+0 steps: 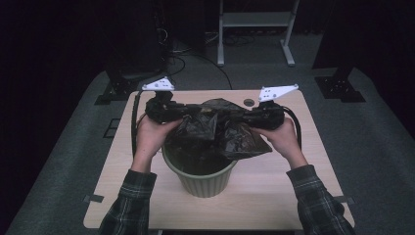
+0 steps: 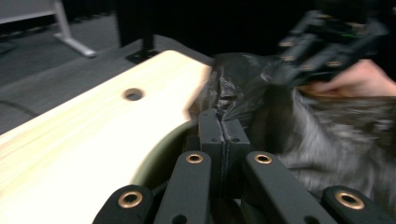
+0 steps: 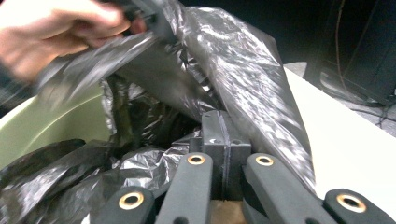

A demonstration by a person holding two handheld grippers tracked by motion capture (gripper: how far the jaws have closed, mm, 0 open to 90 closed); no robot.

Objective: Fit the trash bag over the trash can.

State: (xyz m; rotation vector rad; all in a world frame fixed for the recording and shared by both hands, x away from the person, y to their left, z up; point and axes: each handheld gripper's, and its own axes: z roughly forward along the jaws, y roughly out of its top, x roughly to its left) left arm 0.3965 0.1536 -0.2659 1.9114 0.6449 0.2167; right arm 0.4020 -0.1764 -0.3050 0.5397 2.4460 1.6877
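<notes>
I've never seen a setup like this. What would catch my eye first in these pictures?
Probably the crinkled black plastic bag, stretched above a green bin at the middle of the wooden table. A person in plaid sleeves holds a black tool in each hand, the left tool and right tool, each pinching an edge of the bag. In both gripper views the jaws are pressed together.

A crumpled black bag [image 1: 215, 128] hangs half inside a round green bin [image 1: 203, 178], its glossy top stretched wide above the rim, mid-bench.
</notes>
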